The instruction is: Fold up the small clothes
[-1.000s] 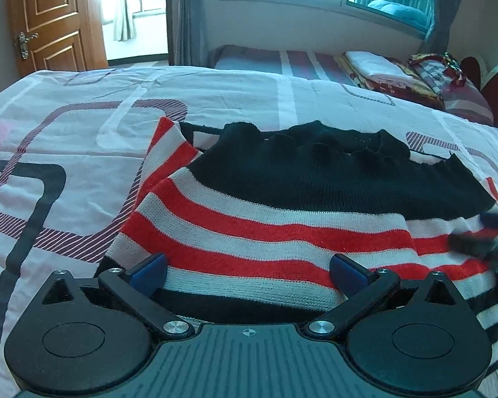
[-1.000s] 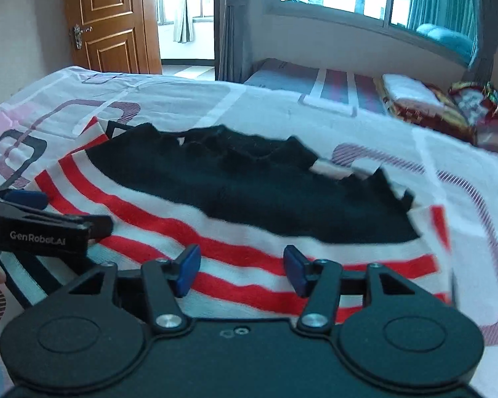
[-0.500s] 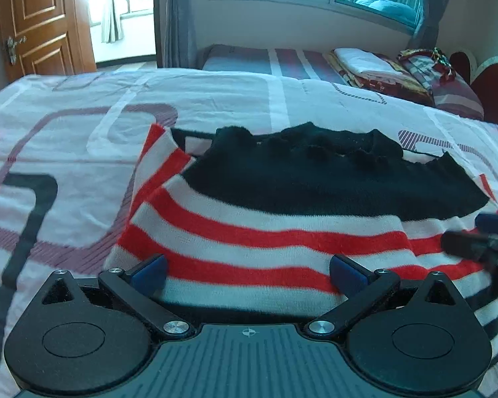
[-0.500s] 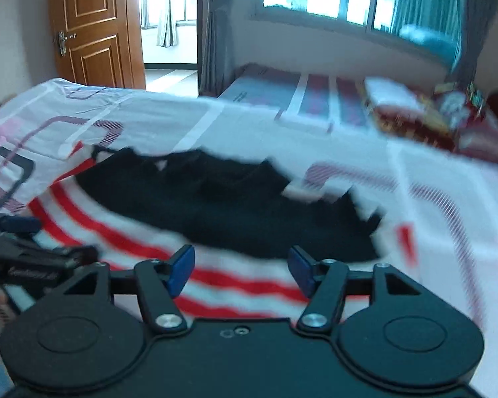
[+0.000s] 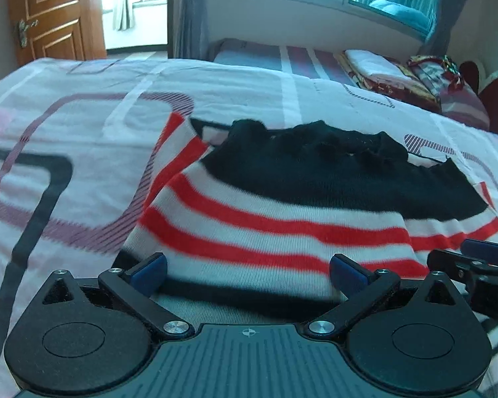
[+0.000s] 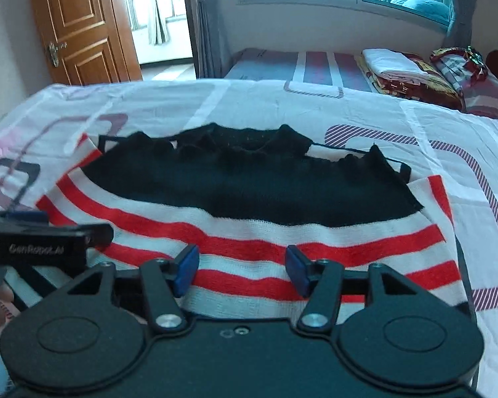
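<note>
A small knit sweater [image 5: 282, 232] with a black top and red and white stripes lies flat on the bed, neckline away from me. My left gripper [image 5: 247, 270] stands wide open low over the near striped edge, with fabric between its blue pads [image 5: 147, 270] but not pinched. My right gripper [image 6: 240, 270] is over the stripes of the sweater [image 6: 249, 232] to the right. Its jaws are closing, the knit lies between them, and the pads do not press on it. Each view shows the other gripper at its edge: the right gripper [image 5: 474, 258] and the left gripper [image 6: 49, 238].
The bed cover [image 5: 66, 116] is white with purple and black rounded shapes. Folded bedding [image 6: 401, 69] is piled at the far right near a red headboard. A wooden door [image 6: 79, 23] and a window with curtains lie beyond the bed.
The right wrist has rolled a little, so its view has tilted and shifted. The left view has shifted slightly. The sweater lies as before, and neither gripper has taken hold of it.
</note>
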Demonstrator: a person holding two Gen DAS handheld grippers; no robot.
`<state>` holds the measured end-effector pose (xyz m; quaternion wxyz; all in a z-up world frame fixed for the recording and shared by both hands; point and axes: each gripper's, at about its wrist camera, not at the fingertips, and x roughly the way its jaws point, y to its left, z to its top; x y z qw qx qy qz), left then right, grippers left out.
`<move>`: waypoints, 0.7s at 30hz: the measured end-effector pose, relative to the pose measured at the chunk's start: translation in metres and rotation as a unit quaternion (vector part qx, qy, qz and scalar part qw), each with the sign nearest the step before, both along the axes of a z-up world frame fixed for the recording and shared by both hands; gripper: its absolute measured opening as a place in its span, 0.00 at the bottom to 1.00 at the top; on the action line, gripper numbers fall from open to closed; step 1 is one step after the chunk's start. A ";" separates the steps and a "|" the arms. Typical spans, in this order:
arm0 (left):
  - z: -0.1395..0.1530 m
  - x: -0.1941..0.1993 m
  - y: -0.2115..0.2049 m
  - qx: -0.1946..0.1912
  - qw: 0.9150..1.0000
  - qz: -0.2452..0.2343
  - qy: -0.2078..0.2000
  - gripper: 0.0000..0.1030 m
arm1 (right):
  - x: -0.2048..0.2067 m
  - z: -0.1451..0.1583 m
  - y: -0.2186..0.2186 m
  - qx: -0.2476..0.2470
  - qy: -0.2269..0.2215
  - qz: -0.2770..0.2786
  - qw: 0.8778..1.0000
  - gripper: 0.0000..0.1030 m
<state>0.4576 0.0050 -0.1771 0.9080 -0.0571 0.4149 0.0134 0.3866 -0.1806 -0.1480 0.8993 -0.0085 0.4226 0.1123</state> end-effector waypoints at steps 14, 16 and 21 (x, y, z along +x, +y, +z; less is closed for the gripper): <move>0.000 -0.073 0.030 -0.093 0.994 0.045 0.027 1.00 | -0.025 0.011 -0.004 0.021 -0.019 -0.007 1.000 0.57; -0.010 -0.080 0.037 -0.129 0.988 0.063 0.050 1.00 | -0.029 0.011 -0.005 0.025 -0.016 -0.004 1.000 0.57; -0.026 -0.094 0.052 -0.206 0.973 0.095 0.038 1.00 | -0.033 0.003 -0.006 0.026 -0.003 -0.002 1.000 0.57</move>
